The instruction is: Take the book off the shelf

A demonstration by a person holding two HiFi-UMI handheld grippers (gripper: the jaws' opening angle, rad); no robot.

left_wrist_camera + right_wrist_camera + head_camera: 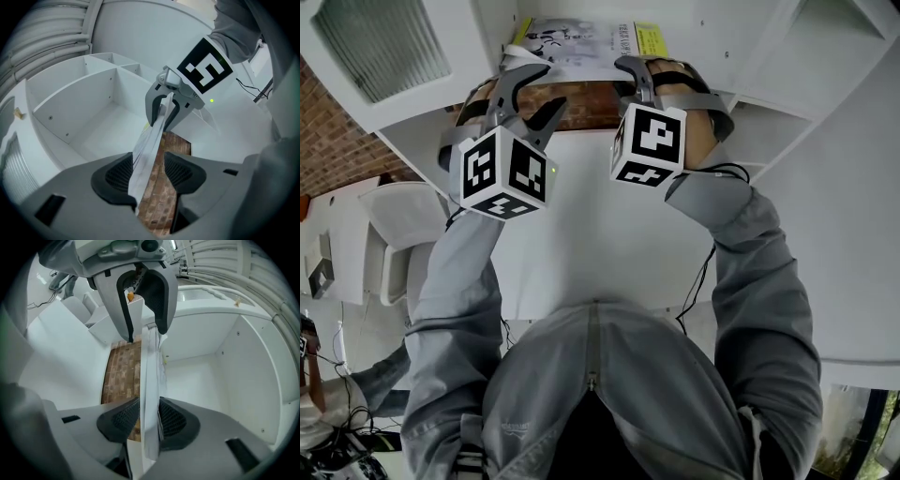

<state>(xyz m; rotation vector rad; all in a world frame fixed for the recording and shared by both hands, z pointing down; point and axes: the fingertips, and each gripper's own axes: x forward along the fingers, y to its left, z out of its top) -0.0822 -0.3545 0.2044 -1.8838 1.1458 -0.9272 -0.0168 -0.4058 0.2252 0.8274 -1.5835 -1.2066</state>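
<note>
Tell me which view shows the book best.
The head view: the book turns its cover to the camera, with its print and yellow band visible. Both gripper views show it only edge-on, as a thin pale strip.

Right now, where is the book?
The book is top centre in the head view, in the white shelf, with the left gripper and right gripper straddling its near edge.

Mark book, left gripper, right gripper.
book (577, 47): head view, on its front cover.
left gripper (150, 174): left gripper view, midway between its jaws.
right gripper (149, 420): right gripper view, midway between its jaws, where the book's edge runs.
</note>
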